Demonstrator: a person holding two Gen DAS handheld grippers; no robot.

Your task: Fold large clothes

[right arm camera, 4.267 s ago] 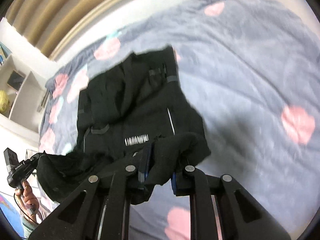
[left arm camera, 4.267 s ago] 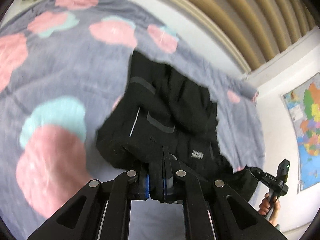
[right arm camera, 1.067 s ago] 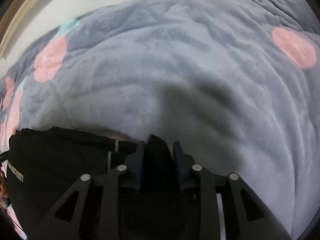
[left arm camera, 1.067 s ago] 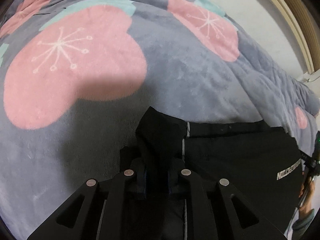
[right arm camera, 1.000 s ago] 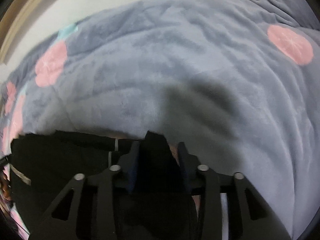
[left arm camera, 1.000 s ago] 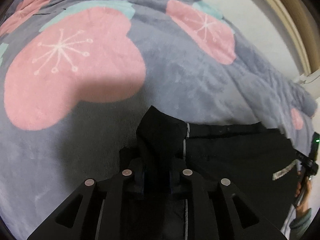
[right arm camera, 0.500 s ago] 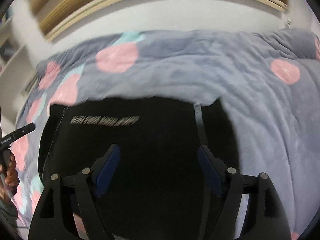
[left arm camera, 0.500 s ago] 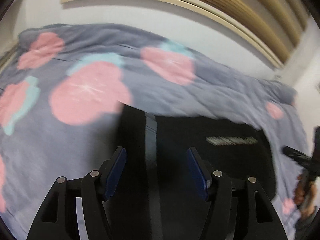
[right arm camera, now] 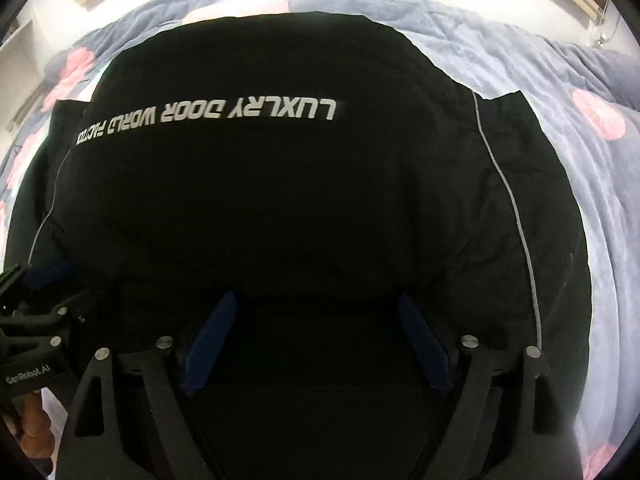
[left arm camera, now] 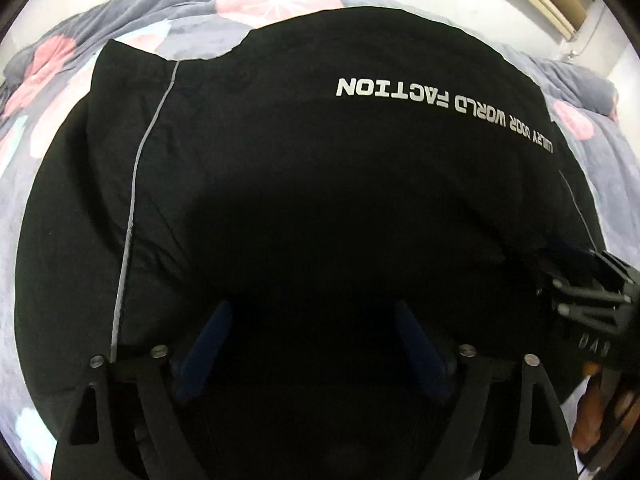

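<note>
a black garment (left arm camera: 320, 184) lies spread flat on a bed covered by a grey blanket (right arm camera: 500, 52) with pink and teal blotches, and it fills most of both wrist views. white block lettering runs across its upper part, upside down to both cameras: the right wrist view gives "luxlry door world" and then letters that curl out of sight, the left wrist view gives "world faction" large and the rest small and bent by the lens (the first word looks like a brand spelling, not a slip). a thin grey piping line (left arm camera: 138, 184) runs down the garment's side seam in the left view, and a matching one shows on the opposite side in the right view.

the left gripper (left arm camera: 312, 344) hangs over the near edge of the cloth with its blue-padded fingers (left arm camera: 208, 344) released and spread wide, having just been opening, nothing between them but the garment lying below. the right gripper (right arm camera: 320, 340) is likewise let go and has just been opening, its fingers (right arm camera: 212, 336) wide apart. the left gripper's body, at the left edge of the right view, reads "genrobot.ai" (right arm camera: 28, 376).
</note>
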